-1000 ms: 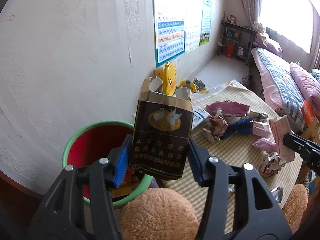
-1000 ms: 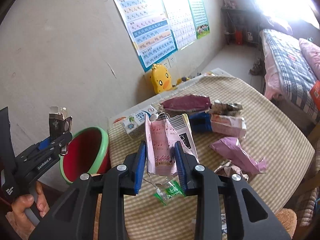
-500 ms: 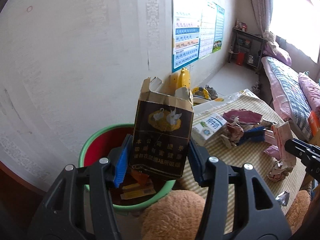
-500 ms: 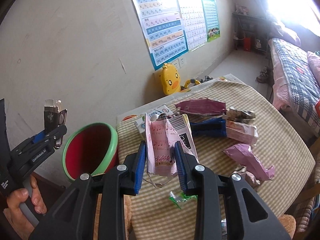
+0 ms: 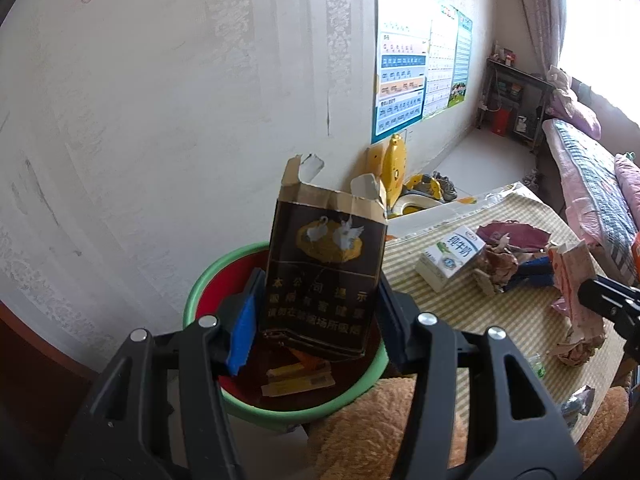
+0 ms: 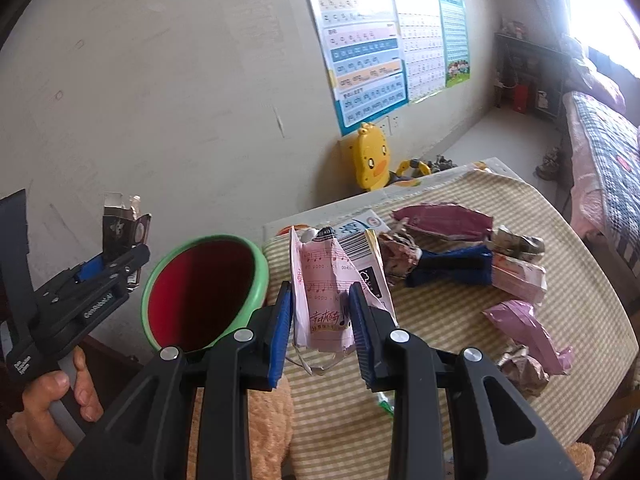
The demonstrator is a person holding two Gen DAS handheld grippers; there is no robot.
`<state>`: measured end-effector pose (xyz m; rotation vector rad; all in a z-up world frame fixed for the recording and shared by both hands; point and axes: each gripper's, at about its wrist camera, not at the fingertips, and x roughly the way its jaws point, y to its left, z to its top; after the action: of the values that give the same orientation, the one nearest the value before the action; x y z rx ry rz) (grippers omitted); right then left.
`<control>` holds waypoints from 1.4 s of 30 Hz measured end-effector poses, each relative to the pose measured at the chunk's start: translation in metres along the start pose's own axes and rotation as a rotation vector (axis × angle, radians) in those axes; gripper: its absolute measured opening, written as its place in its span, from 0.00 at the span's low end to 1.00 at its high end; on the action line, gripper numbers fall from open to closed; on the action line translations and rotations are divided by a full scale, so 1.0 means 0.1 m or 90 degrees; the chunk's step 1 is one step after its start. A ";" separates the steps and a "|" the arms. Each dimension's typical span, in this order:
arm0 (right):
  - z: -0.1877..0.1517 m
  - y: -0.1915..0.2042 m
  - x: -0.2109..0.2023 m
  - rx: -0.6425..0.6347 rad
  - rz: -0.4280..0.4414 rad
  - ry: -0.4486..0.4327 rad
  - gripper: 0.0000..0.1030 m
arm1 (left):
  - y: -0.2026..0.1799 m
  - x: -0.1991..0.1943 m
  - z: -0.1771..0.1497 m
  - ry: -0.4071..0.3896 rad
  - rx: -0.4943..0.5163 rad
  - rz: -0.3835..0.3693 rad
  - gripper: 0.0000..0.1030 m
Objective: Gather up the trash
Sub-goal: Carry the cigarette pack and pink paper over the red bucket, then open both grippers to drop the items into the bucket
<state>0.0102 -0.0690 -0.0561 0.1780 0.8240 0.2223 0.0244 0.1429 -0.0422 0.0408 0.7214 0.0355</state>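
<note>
From your left wrist view, your left gripper [image 5: 316,312] pinches a dark brown cardboard cigarette pack [image 5: 324,272] between its blue pads; the pack stands upright, its top torn open into ragged flaps, with a gold oval and two white swans printed on the front. It hangs over the round plastic bucket with a green rim and red inside [image 5: 208,280], which stands on the near left by the rough white wall. Flat yellow and orange card scraps [image 5: 298,380] lie on the bucket's bottom. To the right, the table under a yellow-and-white checked cloth [image 5: 480,312] carries a white and blue milk carton [image 5: 450,256] lying on its side, with crumpled brown and purple paper beyond it. A fuzzy tan plush surface [image 5: 372,432] fills the near edge.

From your right wrist view, your right gripper [image 6: 320,316] is pressed on a thin pink paper wrapper printed with music notes [image 6: 322,300], creased and slightly crumpled, held upright above the near left part of the cloth, just right of the bucket. Your left hand [image 6: 52,400] shows at the far left edge with its gripper and the torn pack above the bucket's left side. Farther right on the cloth lie a flattened maroon wrapper [image 6: 444,220], a dark blue folded packet [image 6: 452,266] and a crinkled lilac wrapper [image 6: 528,332].
</note>
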 end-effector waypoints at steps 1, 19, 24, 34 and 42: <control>0.00 0.02 0.02 -0.003 0.003 0.002 0.27 | 0.03 0.01 -0.01 0.002 -0.002 0.002 0.49; 0.08 0.51 0.45 -0.052 0.070 0.048 0.27 | 0.40 0.33 -0.15 0.049 -0.026 0.041 0.49; 0.15 0.62 0.61 -0.052 0.093 0.062 0.27 | 0.46 0.49 -0.21 0.076 -0.033 0.047 0.49; 0.33 0.90 0.95 -0.044 0.140 0.082 0.27 | 0.61 0.73 -0.36 0.122 -0.049 0.052 0.50; 0.37 1.09 1.10 -0.055 0.156 0.095 0.27 | 0.68 0.86 -0.42 0.144 -0.055 0.052 0.50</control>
<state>0.0963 0.0624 -0.0832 0.1828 0.9383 0.5054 0.0597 0.2161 -0.1269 -0.0169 0.9426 0.1512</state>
